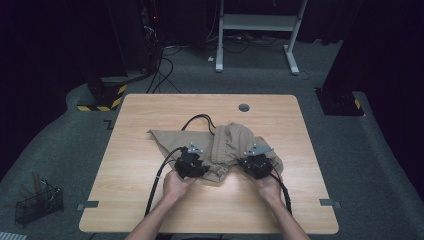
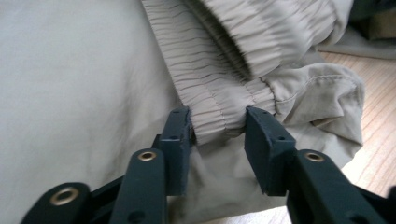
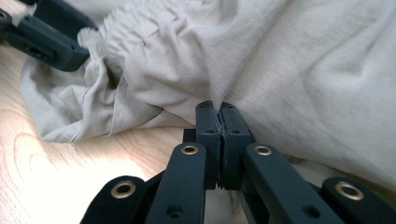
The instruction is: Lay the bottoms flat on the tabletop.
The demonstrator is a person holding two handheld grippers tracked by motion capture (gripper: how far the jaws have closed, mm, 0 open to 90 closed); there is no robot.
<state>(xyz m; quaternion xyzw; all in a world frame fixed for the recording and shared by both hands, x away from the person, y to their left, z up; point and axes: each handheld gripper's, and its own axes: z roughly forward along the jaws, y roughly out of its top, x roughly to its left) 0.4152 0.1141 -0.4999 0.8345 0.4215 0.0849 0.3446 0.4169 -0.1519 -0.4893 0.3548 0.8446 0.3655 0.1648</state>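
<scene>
Wooden table (image 1: 150,200) bears crumpled beige trousers (image 1: 225,142) with gathered elastic waistband (image 2: 210,88).

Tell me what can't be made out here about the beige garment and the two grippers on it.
- Garment type: bunched up in the high view, cropped in both gripper views.
- Right gripper: jaws shut at the fabric edge; how much cloth is pinched is hidden between the pads.
- Left gripper: jaws flank the elastic waistband; pad contact is unclear.
- Black basket contents on the floor: too small and dark.
</scene>
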